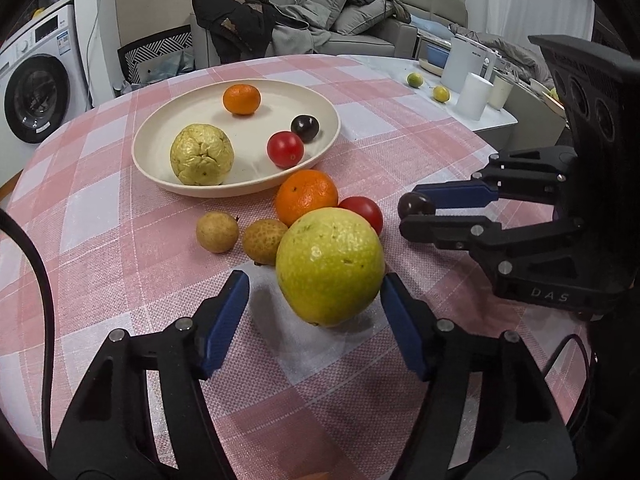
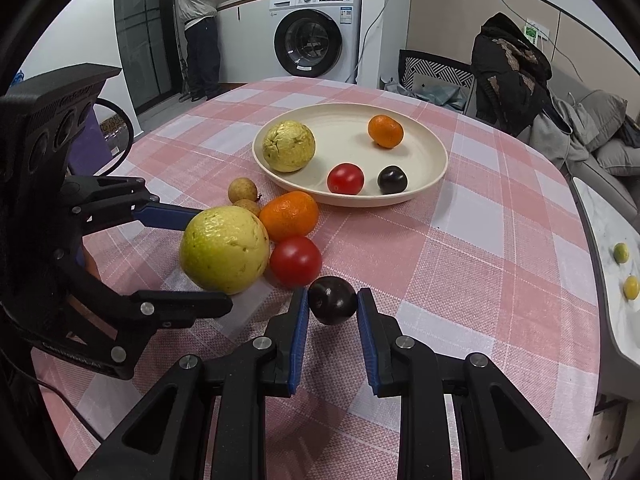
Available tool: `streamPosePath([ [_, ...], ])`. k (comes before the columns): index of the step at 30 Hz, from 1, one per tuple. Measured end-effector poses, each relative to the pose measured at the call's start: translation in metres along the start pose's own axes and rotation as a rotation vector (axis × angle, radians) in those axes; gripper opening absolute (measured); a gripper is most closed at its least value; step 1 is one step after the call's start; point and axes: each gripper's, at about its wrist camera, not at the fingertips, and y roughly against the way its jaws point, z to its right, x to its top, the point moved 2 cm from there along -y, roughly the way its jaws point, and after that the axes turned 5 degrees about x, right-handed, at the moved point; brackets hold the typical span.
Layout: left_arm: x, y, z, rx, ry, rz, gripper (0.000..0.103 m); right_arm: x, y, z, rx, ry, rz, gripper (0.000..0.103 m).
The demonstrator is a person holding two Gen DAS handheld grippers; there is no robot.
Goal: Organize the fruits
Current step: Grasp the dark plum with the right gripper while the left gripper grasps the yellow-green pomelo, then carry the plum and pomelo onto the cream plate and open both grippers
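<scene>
A large yellow-green guava (image 1: 330, 266) lies on the pink checked cloth between the fingers of my left gripper (image 1: 314, 280). The right pad touches the guava and the left pad stands a little off it, so the gripper is open. My right gripper (image 2: 333, 294) is shut on a dark plum (image 2: 332, 300), also seen at the fingertips as the plum (image 1: 416, 205). Behind the guava lie an orange (image 1: 306, 196), a red tomato (image 1: 364, 210) and two brown longans (image 1: 217, 232). The cream plate (image 1: 256, 148) holds a pale wrinkled guava (image 1: 202, 156), a mandarin (image 1: 241, 99), a tomato and a plum.
A pale side table (image 1: 496, 118) to the right carries white cups, a kettle and two small limes (image 1: 415, 79). Beyond the round table stand a chair with a dark jacket (image 2: 508, 72), a sofa and a washing machine (image 2: 316, 36). A person (image 2: 202, 28) stands at the sink far back.
</scene>
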Motion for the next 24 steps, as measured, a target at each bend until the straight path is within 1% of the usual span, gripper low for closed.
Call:
streamPosePath([
  [3, 0.005, 0.002, 0.001, -0.003, 0.001, 0.018, 0.067, -0.001, 0.000, -0.001, 0.001, 0.001, -0.001, 0.025],
  [4, 0.005, 0.003, 0.002, -0.004, 0.001, 0.020, 0.066, -0.001, 0.000, -0.001, 0.002, 0.001, -0.002, 0.025],
  [7, 0.005, 0.003, 0.004, -0.031, -0.005, 0.021, 0.051, -0.001, -0.001, 0.000, 0.002, 0.002, -0.005, 0.025],
  [10, 0.004, 0.005, 0.006, -0.025, -0.024, 0.032, 0.051, -0.001, -0.001, 0.000, 0.003, -0.001, -0.004, 0.025],
  [13, 0.002, 0.007, 0.008, -0.039, -0.027, 0.040, 0.051, -0.001, -0.002, -0.001, 0.007, -0.002, -0.003, 0.025],
  [19, 0.003, 0.019, 0.007, -0.037, -0.021, 0.088, 0.051, 0.000, -0.001, 0.001, 0.018, -0.010, 0.011, 0.025],
  [24, 0.004, 0.028, -0.002, -0.005, -0.006, 0.119, 0.051, 0.002, 0.007, 0.002, 0.030, -0.021, 0.045, 0.025],
])
